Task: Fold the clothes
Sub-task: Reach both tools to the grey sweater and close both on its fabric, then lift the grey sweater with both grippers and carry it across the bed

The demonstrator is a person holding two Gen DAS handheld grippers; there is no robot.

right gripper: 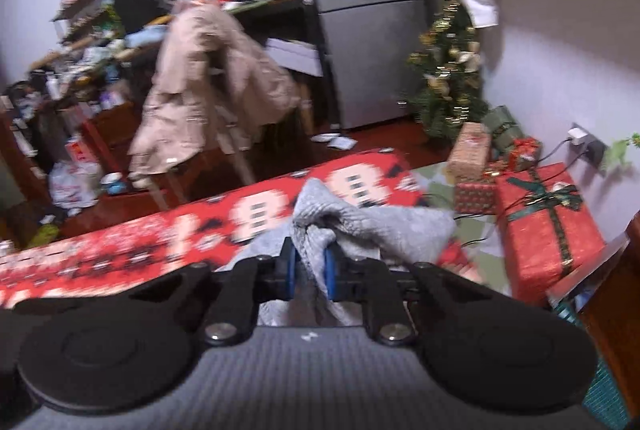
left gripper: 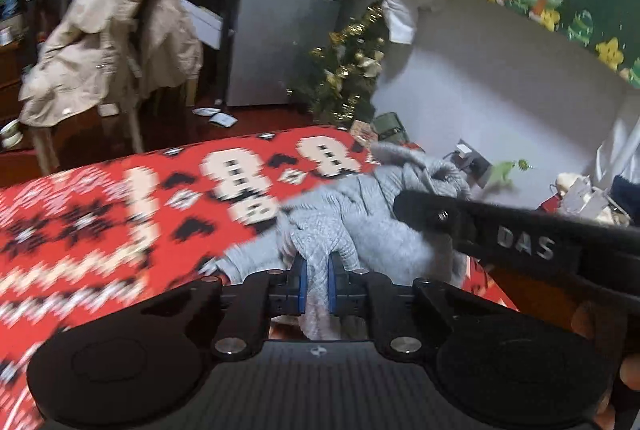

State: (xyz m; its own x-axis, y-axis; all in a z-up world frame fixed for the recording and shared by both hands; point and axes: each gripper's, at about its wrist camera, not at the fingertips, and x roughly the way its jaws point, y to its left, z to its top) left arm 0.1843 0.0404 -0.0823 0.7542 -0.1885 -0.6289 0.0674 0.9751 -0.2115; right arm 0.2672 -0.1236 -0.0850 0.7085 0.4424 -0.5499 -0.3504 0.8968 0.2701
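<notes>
The left tongs [left gripper: 317, 284] are clamped on a fold of the grey knit [left gripper: 372, 226], the blue pads [left gripper: 301, 284] pinching the cloth between them. The right tongs [right gripper: 311, 272] grip another bunched part of the knit [right gripper: 372, 230] in the same way, and the fabric stretches taut away from them. The knit hangs partly raised above the red patterned cloth [left gripper: 100, 230] that covers the counter. In the left view the other tool [left gripper: 520, 238] crosses the right side, just beside the knit. Behind the counter, a beige coat [right gripper: 208, 86] is draped over a chair, a grey fridge [right gripper: 360, 30] stands against the wall, and a small tinsel tree [right gripper: 448, 78] rises beside wrapped red gifts [right gripper: 544, 222].
</notes>
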